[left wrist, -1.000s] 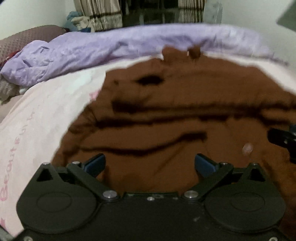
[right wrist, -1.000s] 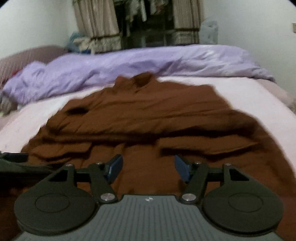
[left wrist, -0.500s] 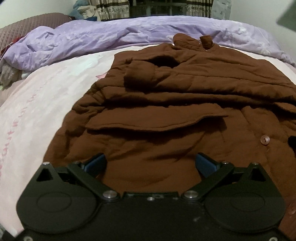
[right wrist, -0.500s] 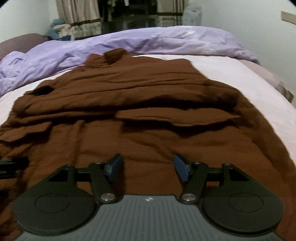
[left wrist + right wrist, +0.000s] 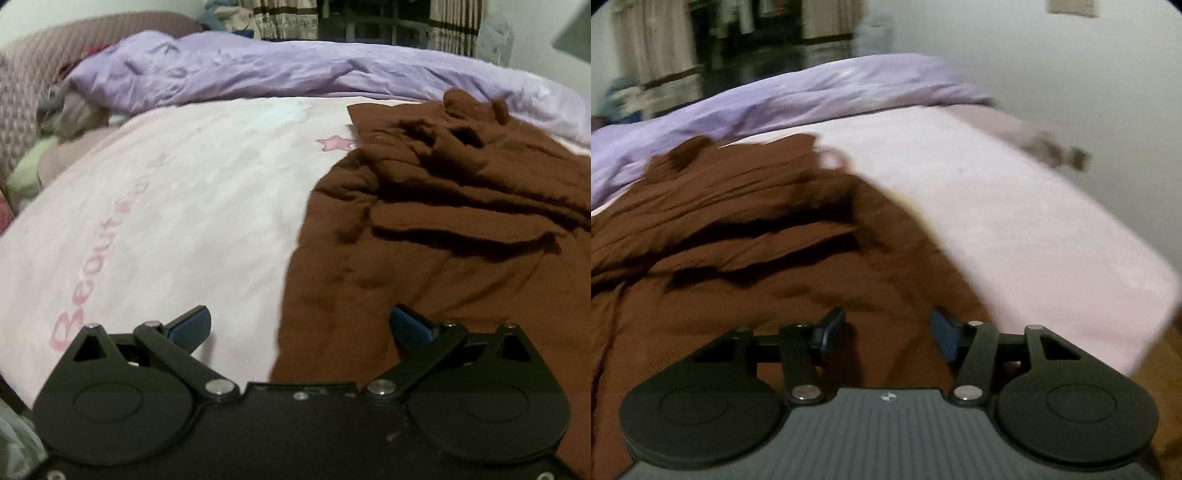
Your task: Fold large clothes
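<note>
While both cameras are blurred, this is what I read:
Garment: brown coat [image 5: 461, 236] lies rumpled on the pink sheet [image 5: 177, 206], collar end toward the lilac duvet [image 5: 295, 77] at the far edge of the bed.
Left tongs: left gripper [image 5: 300, 325] gapes wide with nothing held; its fingertips straddle the coat's left edge, one blue pad [image 5: 192, 323] over sheet, the other over brown cloth.
Right tongs: right gripper [image 5: 886, 328] has its jaws closing; brown cloth lies below the gap, but I see no pad pressing it.
Change, left view: half a second ago I saw coat filling the frame; now its left edge and bare sheet sit central.
Change, right view: the coat's right edge and the bed's right corner have come into frame.
</note>
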Motion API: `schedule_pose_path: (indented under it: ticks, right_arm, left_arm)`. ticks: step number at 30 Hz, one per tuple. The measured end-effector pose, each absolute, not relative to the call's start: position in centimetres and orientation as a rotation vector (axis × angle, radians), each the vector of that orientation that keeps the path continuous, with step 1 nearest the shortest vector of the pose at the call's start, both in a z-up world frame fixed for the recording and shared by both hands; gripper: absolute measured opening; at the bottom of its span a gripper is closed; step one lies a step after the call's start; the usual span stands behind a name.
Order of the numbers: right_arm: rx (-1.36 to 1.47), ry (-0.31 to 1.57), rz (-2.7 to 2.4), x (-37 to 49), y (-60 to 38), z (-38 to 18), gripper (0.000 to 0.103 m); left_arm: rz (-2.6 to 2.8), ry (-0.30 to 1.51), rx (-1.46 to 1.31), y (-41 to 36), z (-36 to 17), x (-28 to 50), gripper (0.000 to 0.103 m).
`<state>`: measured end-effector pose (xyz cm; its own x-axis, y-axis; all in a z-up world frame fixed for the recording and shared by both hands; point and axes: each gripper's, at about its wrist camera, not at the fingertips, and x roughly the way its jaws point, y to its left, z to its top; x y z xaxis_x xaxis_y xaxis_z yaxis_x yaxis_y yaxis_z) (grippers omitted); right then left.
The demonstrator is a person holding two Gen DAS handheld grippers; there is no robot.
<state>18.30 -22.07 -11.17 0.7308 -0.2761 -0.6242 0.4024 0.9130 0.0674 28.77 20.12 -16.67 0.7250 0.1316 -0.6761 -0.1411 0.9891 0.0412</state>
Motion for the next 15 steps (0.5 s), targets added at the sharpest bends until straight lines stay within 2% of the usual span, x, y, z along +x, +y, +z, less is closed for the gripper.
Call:
schedule_pose_path:
  ticks: [5,9,11,15]
  right_arm:
    - [0.232,0.639,-0.243,17.3,-18.6,-10.1,0.072]
    - [0.212,0.653,-0.070,17.6,-13.5,-9.7,0.079]
    - [0.158,0.688,-0.014,18.0,-11.2,-9.8,0.079]
    - [0.095,0.731,0.013,18.1,-8.6,-10.8,0.081]
  left_arm:
    - [0.180,0.672,0.072,17.6,-14.2,26.6,0.103]
    - [-0.005,0.630,-0.040,13.8,-12.0,25.5,0.103]
    - [-0.160,0.646,-0.077,11.1,-12.1,25.4,0.103]
    - [-0.171,0.704,0.089,5.4,-14.2,25.6,0.103]
